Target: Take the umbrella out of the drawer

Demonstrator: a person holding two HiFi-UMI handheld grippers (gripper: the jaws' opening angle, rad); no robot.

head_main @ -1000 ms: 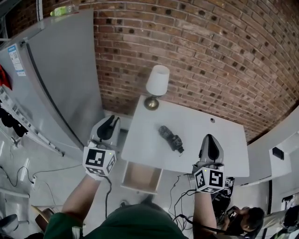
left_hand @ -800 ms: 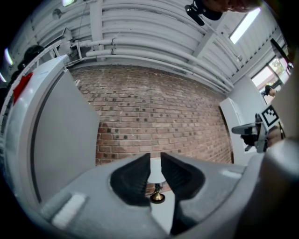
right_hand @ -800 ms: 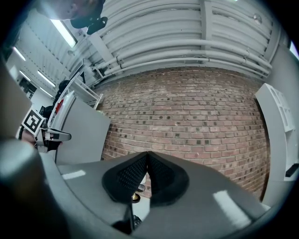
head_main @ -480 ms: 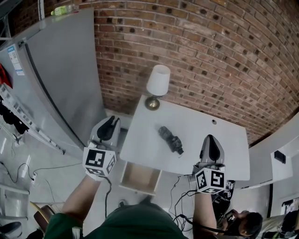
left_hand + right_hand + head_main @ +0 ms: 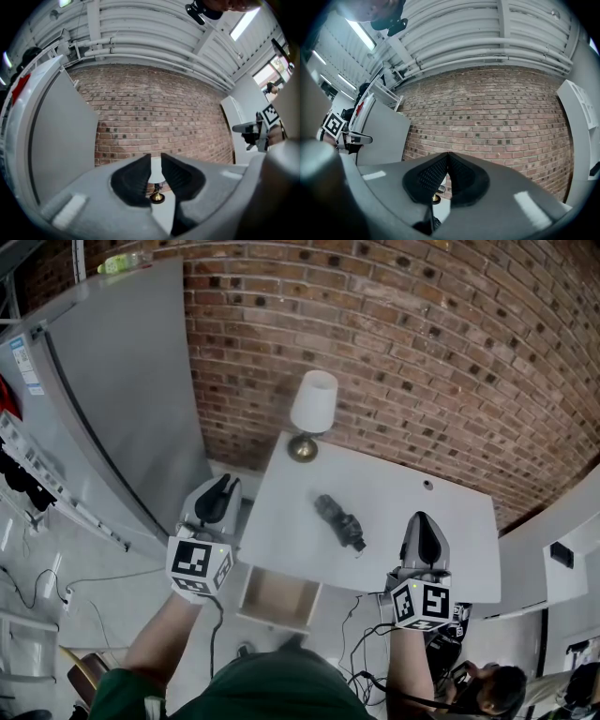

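Head view: umbrella point(image 5: 339, 521) lies on white table point(image 5: 427, 535), drawer point(image 5: 278, 597) open

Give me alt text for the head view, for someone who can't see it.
A folded dark umbrella lies on a white table by a brick wall, near a lamp, above an open drawer. The left gripper and right gripper hover empty nearby.
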